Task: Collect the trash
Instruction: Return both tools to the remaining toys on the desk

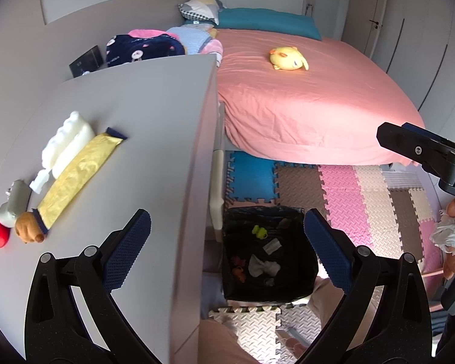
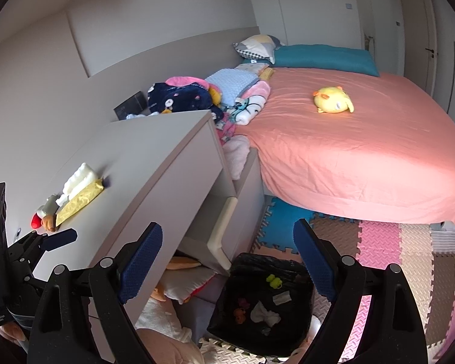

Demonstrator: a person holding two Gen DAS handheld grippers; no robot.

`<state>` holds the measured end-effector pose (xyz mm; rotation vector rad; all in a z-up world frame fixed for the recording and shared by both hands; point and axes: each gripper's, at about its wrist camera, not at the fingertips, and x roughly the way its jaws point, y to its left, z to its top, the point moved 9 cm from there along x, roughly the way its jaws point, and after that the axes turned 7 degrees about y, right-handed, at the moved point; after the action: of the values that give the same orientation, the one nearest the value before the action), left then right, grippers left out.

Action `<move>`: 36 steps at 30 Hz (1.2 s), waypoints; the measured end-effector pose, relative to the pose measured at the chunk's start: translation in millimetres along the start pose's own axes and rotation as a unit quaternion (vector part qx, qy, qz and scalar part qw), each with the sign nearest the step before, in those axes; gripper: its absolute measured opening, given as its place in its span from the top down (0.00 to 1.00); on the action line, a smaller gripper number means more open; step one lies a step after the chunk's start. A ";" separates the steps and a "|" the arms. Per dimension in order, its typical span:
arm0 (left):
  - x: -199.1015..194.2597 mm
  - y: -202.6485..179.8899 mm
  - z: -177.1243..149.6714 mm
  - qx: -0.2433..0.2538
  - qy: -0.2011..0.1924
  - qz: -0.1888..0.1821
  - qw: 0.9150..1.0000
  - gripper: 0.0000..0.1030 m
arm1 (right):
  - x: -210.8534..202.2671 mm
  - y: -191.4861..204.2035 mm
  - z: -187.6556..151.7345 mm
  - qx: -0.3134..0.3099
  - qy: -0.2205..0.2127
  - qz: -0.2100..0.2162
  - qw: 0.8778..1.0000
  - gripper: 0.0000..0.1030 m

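Black-lined bin point(image 1: 267, 254) already has tissue & small scraps; yellow wrapper point(image 1: 79, 176) + bits left on surface point(image 1: 142, 115); both hand-held grippers, left point(image 1: 227, 248) & right point(image 2: 227, 261), wide open, empty.

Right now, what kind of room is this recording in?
Most likely a child's bedroom: a bed with a yellow plush toy on it, and coloured foam puzzle mats on the floor.

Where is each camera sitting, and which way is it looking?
Left wrist: sits on the left tool, open, looking down over the grey dresser edge at the black bin; the right tool shows too.
Right wrist: sits on the right tool, open, above the bin; the left tool shows.
Both share the bin, dresser, pink bed and yellow wrapper.
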<state>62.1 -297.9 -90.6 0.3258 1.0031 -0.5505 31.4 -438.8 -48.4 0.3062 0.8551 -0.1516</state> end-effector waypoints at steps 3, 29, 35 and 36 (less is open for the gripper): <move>-3.8 12.2 -2.4 -0.006 -0.001 0.006 1.000 0.05 | 3.7 14.3 1.4 -0.008 0.001 0.008 1.000 0.15; -36.3 157.0 -45.0 -0.103 -0.010 0.047 0.994 0.05 | 51.8 155.7 -1.8 -0.078 0.039 0.049 0.995 0.15; -44.8 193.5 -59.0 -0.123 -0.012 0.061 0.990 0.05 | 62.9 191.0 -4.0 -0.091 0.050 0.063 0.993 0.15; -45.9 198.9 -60.6 -0.126 -0.012 0.063 0.990 0.05 | 64.9 196.3 -4.3 -0.092 0.052 0.065 0.992 0.15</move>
<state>114.6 -91.8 -79.9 0.1556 1.0079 -0.3083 120.1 -252.3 -60.3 0.1964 0.9430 0.0659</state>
